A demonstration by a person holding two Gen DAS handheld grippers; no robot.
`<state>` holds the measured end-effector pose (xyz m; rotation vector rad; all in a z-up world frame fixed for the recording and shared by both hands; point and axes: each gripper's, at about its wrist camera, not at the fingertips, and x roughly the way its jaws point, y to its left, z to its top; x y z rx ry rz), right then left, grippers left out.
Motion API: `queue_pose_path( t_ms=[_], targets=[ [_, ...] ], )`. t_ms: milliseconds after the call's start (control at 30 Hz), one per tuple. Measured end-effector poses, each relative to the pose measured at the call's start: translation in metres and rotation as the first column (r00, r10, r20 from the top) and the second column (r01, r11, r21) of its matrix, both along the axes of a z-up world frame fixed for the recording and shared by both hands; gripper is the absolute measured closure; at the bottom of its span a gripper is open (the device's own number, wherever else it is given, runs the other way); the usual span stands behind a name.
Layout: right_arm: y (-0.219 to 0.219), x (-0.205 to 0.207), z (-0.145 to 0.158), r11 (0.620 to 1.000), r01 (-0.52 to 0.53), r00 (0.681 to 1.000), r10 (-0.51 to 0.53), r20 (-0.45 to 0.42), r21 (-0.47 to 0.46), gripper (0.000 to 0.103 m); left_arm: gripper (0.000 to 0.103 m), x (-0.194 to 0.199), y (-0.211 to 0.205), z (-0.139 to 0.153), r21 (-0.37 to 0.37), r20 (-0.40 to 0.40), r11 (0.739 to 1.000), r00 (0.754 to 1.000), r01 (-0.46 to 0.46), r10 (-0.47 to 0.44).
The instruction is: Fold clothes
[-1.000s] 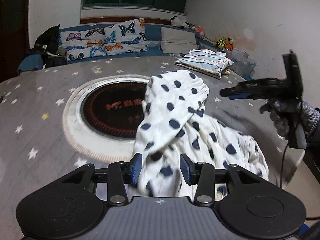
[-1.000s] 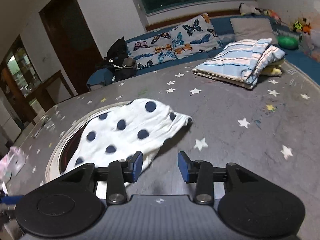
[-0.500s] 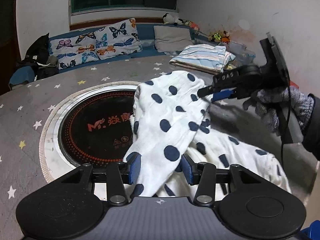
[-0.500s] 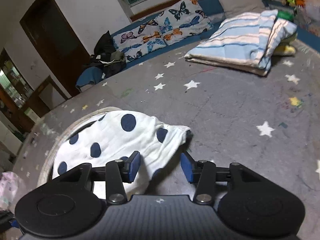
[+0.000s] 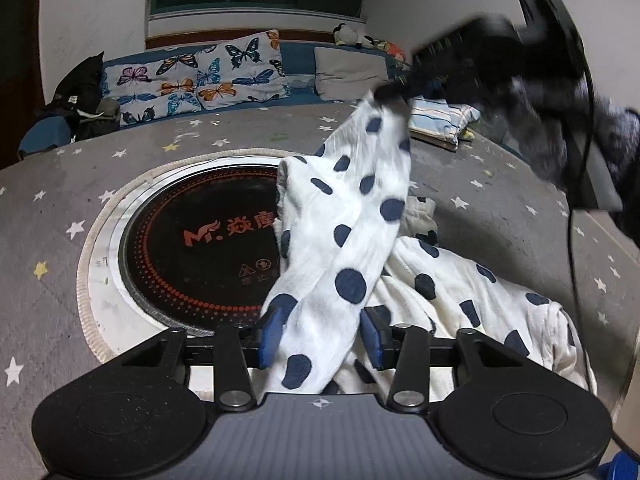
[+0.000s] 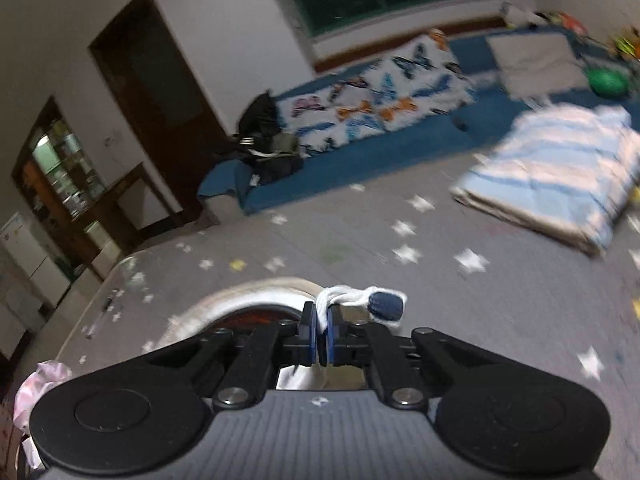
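The polka-dot garment [image 5: 360, 240] was thin, soft and light, a white knit with navy dots that sagged and twisted under its own weight; it would bunch instead of holding a crease, so hems and corners looked like the sound places to take hold. Part of it hung as a twisted band stretched between the two tongs, and the rest lay heaped on the desk [image 5: 56, 280] just to the right of and below the left tongs [image 5: 320, 334]. The left tongs stood spread, the band running down between the blue pads [image 5: 272, 332] without being squeezed. The right tongs [image 6: 320, 330] were pressed together on a bunched edge of the cloth, lifted well above the desk; that view was blurred. A slack pinch like this could slip, I judged, if pulled hard.

Ahead of the left tongs lay a round black cooktop [image 5: 200, 240] set into the desk. Farther off, a folded striped cloth [image 6: 560, 176] rested near the desk's far edge. No container showed clearly, so nothing could be said of contents.
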<state>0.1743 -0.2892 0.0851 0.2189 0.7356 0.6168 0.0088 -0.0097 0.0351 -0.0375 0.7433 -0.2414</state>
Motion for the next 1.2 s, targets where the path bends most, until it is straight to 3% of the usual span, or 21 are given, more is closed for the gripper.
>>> queue_pose_path(
  t_ms=[167, 233, 400, 600, 733, 900, 1200],
  targets=[
    [0.057, 0.002, 0.032, 0.994, -0.103, 0.991, 0.106, 0.075, -0.043, 0.099, 0.086, -0.002, 0.012, -0.002, -0.040, -0.013, 0.999, 1.000, -0.019, 0.018],
    [0.084, 0.002, 0.041, 0.987, -0.145, 0.984, 0.151, 0.099, -0.063, 0.099, 0.090, -0.003, 0.019, -0.003, -0.056, -0.018, 0.998, 0.999, -0.037, 0.036],
    [0.147, 0.000, 0.047, 0.969, -0.231, 0.963, 0.240, 0.125, -0.087, 0.099, 0.092, -0.011, 0.039, -0.002, -0.082, -0.029, 0.992, 0.995, -0.099, 0.097],
    [0.185, -0.013, 0.050, 0.942, -0.331, 0.936, 0.335, 0.109, -0.060, 0.088, 0.092, -0.021, 0.062, -0.005, -0.099, -0.055, 0.981, 0.985, -0.169, 0.164],
    [0.182, -0.022, 0.056, 0.930, -0.356, 0.924, 0.365, 0.113, -0.089, 0.075, 0.092, -0.027, 0.071, -0.009, -0.101, -0.075, 0.976, 0.980, -0.193, 0.186],
    [0.148, -0.029, 0.047, 0.928, -0.319, 0.937, 0.339, 0.081, -0.192, 0.068, 0.092, -0.030, 0.074, -0.007, -0.097, -0.071, 0.976, 0.979, -0.196, 0.189],
    [0.050, -0.029, -0.009, 0.910, -0.198, 0.979, 0.199, -0.035, -0.366, 0.064, 0.098, -0.033, 0.078, -0.005, -0.069, -0.062, 0.969, 0.971, -0.237, 0.233]
  ],
)
